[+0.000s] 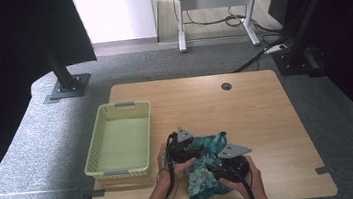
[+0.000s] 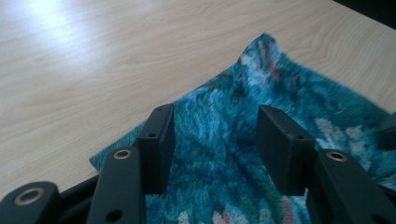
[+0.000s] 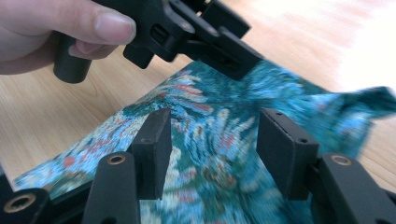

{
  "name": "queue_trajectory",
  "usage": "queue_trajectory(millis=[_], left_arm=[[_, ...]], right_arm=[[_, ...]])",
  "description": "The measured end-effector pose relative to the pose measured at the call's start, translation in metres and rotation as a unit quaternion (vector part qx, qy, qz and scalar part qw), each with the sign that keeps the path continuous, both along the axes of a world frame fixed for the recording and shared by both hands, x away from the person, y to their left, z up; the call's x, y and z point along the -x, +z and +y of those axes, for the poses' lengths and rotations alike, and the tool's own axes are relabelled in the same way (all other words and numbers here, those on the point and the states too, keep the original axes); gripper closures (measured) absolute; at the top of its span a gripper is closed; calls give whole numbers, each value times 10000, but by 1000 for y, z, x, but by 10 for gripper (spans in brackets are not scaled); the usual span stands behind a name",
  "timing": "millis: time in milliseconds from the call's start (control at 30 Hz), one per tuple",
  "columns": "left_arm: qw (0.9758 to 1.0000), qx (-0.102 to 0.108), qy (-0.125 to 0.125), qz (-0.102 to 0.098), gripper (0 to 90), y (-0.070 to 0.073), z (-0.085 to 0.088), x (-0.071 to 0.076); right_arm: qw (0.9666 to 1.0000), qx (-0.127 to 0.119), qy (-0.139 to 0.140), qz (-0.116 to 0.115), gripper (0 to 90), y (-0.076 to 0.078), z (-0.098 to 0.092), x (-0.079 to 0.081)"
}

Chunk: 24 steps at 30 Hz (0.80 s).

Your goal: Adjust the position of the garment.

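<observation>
High view, L to R: pale green basket (image 1: 101,153) sits at table (image 1: 267,114) left, near side, just beside the left hand (image 1: 167,162). Left gripper (image 1: 193,149) is over the near-centre of the table w/ its tips on the left part of a teal patterned cloth (image 1: 201,179). Cloth lies bunched near the table's near edge, between both hands; its true outline is hard to read, much of it covered by the grippers. Right gripper (image 1: 215,161) is over the cloth's right part; right hand (image 1: 249,179) cut off at the frame's bottom.

Left gripper view: left gripper (image 2: 215,135) jaws stand apart, cloth (image 2: 280,88) spread below and beyond them, nothing pinched; one corner peaks up on the far side. Right edge crops the cloth.

Right gripper view: right gripper (image 3: 212,140) jaws also apart over the cloth (image 3: 219,121), no pinch. Cloth blurred here, pattern smeared. Other gripper and a thumb (image 3: 70,21) sit at top left, partly cut off by the frame.
</observation>
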<state>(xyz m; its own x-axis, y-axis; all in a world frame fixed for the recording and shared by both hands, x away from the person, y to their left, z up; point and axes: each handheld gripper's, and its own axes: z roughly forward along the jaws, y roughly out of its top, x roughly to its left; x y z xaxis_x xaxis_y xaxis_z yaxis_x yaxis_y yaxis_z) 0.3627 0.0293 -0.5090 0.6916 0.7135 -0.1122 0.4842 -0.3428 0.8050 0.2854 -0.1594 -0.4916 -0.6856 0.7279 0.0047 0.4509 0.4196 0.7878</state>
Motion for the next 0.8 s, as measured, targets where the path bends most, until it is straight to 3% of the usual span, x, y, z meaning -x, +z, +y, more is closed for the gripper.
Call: queue_trajectory(millis=[100,200,333,567,800], left_arm=[[10000,-1,28,81,481,-7,1,-1],[9999,-77,83,96,475,-14,1,-2],[9996,-188,83,179,466,-23,-2,-4],[9992,-228,156,288,464,-34,-3,-6],[9990,-277,184,295,459,-37,2,-7]], right_arm=[[9991,341,153,176,443,-9,7,-12],[9980,404,257,418,444,-17,4,-18],[9970,512,205,537,432,-27,-7,-17],[9959,728,227,484,384,-43,-20,-9],[9973,572,156,436,358,-51,-31,-12]])
